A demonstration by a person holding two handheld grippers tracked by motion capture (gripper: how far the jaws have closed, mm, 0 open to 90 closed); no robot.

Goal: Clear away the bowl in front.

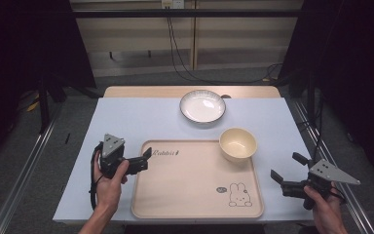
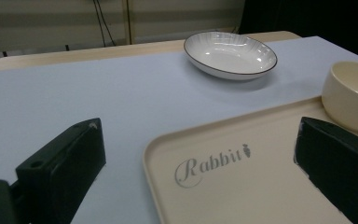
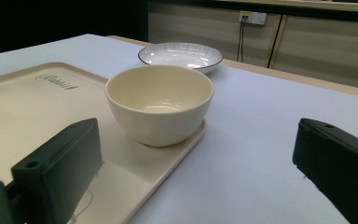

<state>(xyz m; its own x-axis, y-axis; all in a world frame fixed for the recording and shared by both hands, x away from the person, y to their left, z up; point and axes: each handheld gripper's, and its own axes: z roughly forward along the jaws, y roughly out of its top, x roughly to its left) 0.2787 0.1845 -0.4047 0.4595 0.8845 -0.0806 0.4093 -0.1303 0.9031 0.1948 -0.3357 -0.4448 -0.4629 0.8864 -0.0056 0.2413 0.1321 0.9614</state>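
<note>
Pale blue table point(image 1: 126, 117) carries a beige rectangular tray point(image 1: 185, 190) holding an empty cream bowl point(image 1: 237, 144); beyond it sits an empty white dark-rimmed plate point(image 1: 202, 106). Left gripper point(image 1: 147, 158) and right gripper point(image 1: 286, 168) both gape, holding nothing.

On the table point(image 1: 141, 122) there is one cream tray point(image 1: 185, 187), and one cream bowl point(image 1: 237, 144) stands in its far right corner. There is also one white plate point(image 1: 202, 106) with a dark rim. Two grippers are present, the left gripper point(image 1: 148, 160) and the right gripper point(image 1: 285, 168), one in each hand.
</note>
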